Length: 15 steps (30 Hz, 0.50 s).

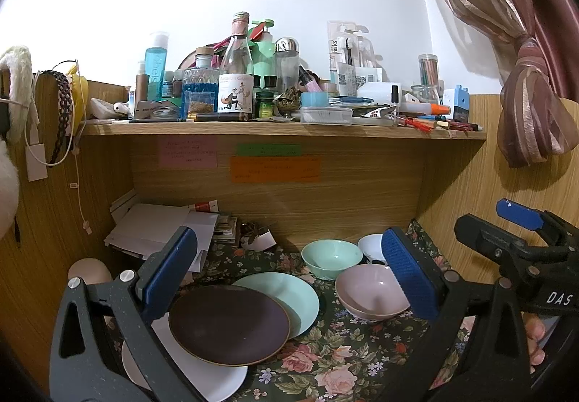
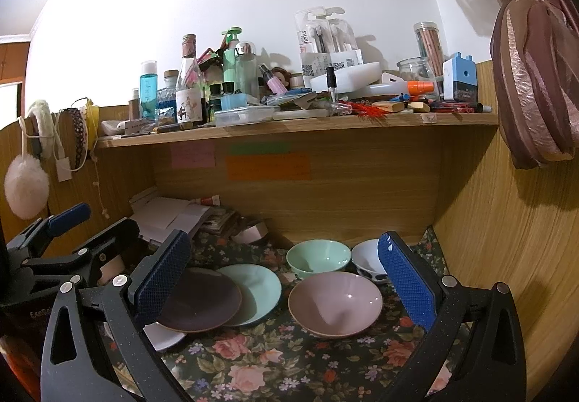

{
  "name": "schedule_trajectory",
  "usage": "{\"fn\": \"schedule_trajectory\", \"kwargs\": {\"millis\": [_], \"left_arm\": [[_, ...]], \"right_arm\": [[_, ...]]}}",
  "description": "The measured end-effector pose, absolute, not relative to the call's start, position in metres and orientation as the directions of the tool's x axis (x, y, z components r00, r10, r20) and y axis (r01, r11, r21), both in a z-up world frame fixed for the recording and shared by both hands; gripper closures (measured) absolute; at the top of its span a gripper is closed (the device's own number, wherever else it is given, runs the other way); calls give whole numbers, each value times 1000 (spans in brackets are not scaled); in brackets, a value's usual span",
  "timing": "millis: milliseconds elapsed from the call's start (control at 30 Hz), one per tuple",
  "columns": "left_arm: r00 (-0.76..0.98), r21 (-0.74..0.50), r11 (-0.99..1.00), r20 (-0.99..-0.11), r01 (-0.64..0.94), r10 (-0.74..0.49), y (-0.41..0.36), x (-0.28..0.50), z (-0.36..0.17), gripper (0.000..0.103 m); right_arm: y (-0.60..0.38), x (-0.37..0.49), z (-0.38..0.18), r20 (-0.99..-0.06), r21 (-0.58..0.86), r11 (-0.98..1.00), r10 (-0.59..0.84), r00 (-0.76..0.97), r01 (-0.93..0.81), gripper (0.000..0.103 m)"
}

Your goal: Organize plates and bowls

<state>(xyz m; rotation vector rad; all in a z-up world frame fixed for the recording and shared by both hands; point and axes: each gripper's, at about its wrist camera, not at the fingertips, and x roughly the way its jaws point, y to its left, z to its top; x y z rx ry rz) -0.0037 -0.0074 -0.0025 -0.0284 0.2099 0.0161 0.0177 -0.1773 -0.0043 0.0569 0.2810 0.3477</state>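
A dark brown plate (image 1: 228, 324) lies over a white plate (image 1: 224, 382) and a mint plate (image 1: 293, 297) on the floral cloth. A pink bowl (image 1: 369, 289), a mint bowl (image 1: 331, 257) and a white bowl (image 1: 372, 246) stand to the right. My left gripper (image 1: 289, 279) is open above the plates. My right gripper (image 2: 286, 282) is open, with the brown plate (image 2: 199, 300), mint plate (image 2: 258, 288), pink bowl (image 2: 334, 304), mint bowl (image 2: 318, 259) and white bowl (image 2: 367, 259) between and beyond its fingers. The right gripper also shows at the right of the left wrist view (image 1: 521, 231).
A wooden shelf (image 1: 282, 128) crowded with bottles and stationery hangs over the desk. Papers (image 1: 159, 228) are piled at the back left. Wooden side walls (image 2: 506, 257) close in left and right. A curtain (image 1: 532, 105) hangs at the right.
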Motion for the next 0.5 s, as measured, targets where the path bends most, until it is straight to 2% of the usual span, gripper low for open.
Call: {"fn": "schedule_trajectory", "kwargs": {"millis": [500], "left_arm": [[976, -37, 999, -218, -22, 14, -1, 0, -6, 0]], "right_arm": [[-171, 22, -7, -277, 101, 938, 346, 896, -331, 0]]}}
